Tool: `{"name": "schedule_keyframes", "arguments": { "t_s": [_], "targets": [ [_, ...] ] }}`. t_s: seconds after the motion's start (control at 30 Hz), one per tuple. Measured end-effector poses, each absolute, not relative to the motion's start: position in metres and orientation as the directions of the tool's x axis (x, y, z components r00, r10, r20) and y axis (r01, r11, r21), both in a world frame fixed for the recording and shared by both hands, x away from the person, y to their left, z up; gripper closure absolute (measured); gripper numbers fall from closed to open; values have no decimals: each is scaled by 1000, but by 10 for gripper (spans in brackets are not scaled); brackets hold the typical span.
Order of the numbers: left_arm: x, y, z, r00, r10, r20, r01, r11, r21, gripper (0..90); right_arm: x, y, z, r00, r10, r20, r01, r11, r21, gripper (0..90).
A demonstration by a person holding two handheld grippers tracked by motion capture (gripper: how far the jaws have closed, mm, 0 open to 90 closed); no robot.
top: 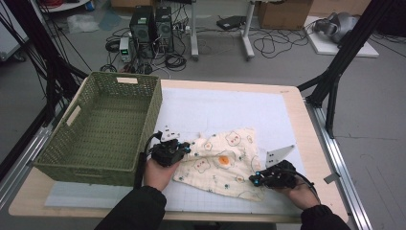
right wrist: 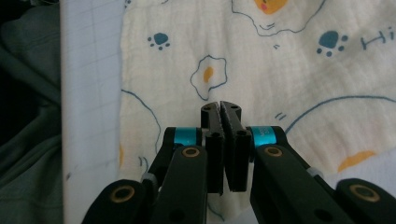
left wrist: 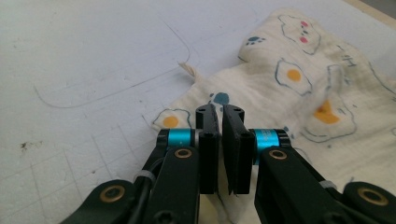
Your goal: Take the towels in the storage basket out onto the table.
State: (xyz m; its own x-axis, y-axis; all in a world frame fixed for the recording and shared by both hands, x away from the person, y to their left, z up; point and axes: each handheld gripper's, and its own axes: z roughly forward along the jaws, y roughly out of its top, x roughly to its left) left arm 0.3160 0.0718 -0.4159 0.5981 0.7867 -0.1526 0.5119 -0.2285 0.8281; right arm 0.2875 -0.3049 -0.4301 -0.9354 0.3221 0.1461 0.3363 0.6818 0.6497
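A: Cream cloth (top: pixel 225 160) with egg prints, rumpled on the white mat (top: pixel 230 108), right of the green basket (top: pixel 103 127).
B: Grippers?
A: Left gripper (top: pixel 184 149) pinching the cloth's left edge; right gripper (top: pixel 256 180) clamped on its bottom right corner.

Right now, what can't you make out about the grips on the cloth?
- Left gripper: whether cloth is pinched; in its own view the fingers hide the contact.
- Right gripper: fingers nearly together over the cloth; fabric between them can't be seen.
- High view: both fingertips too small, covered by the gripper bodies.
- Basket front inside: hidden by its near wall.
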Motion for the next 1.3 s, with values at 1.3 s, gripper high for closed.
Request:
{"name": "schedule_keyframes", "arguments": {
  "t_s": [1.3],
  "targets": [
    [327, 68, -407, 675, 694, -250, 558, -258, 789, 758, 301, -296, -401, -939, 305, 160, 324, 621, 714, 675]
  ]
}}
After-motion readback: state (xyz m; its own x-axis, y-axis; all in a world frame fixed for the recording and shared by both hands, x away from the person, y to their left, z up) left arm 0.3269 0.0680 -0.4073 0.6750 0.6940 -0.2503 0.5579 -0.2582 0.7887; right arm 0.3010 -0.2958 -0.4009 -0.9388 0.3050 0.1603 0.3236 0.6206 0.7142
